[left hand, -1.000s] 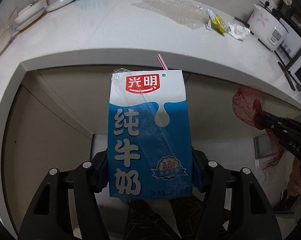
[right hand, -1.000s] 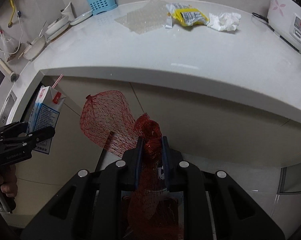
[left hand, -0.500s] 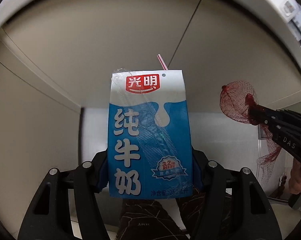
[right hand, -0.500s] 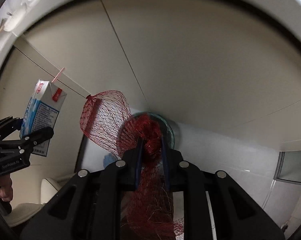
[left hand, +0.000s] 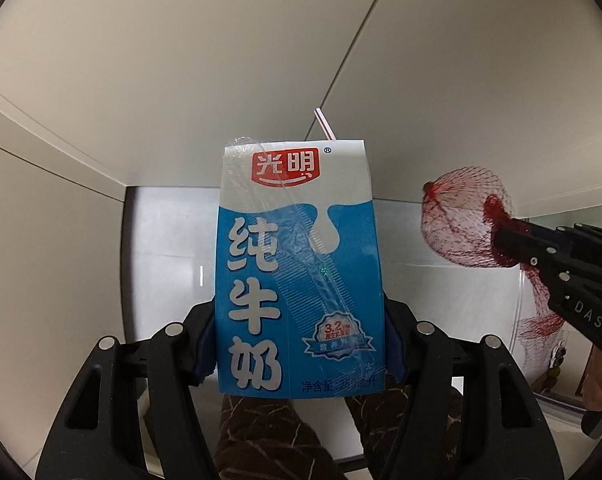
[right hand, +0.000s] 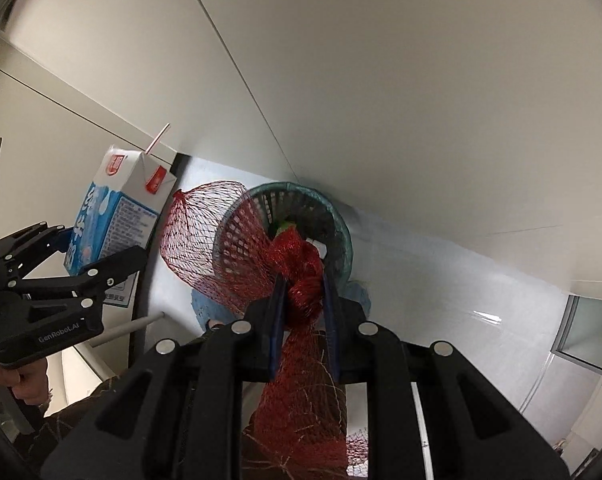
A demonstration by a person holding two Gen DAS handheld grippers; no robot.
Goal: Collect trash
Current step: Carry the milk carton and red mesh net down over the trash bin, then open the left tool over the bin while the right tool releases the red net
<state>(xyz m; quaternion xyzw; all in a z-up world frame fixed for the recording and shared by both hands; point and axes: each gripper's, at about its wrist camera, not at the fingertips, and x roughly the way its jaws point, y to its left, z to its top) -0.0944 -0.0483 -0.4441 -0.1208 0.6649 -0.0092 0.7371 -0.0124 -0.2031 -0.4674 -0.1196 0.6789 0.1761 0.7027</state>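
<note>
Left gripper [left hand: 299, 350] clenched on a blue-and-white milk carton [left hand: 297, 268], fingers [left hand: 203, 350] pressing its two narrow sides near the base; striped straw [left hand: 325, 125] poking past the top edge. Right gripper [right hand: 303, 308] clamped on a bunched red mesh bag [right hand: 301, 276], loose netting ballooning to the left, apart from the carton's edge. Just beyond the right fingertips, a round dark waste basket [right hand: 339, 224] on the pale floor [right hand: 441, 280], open mouth up, scraps inside. Cabinet panels [right hand: 381, 80] close behind the basket rim; open floor to the right.
</note>
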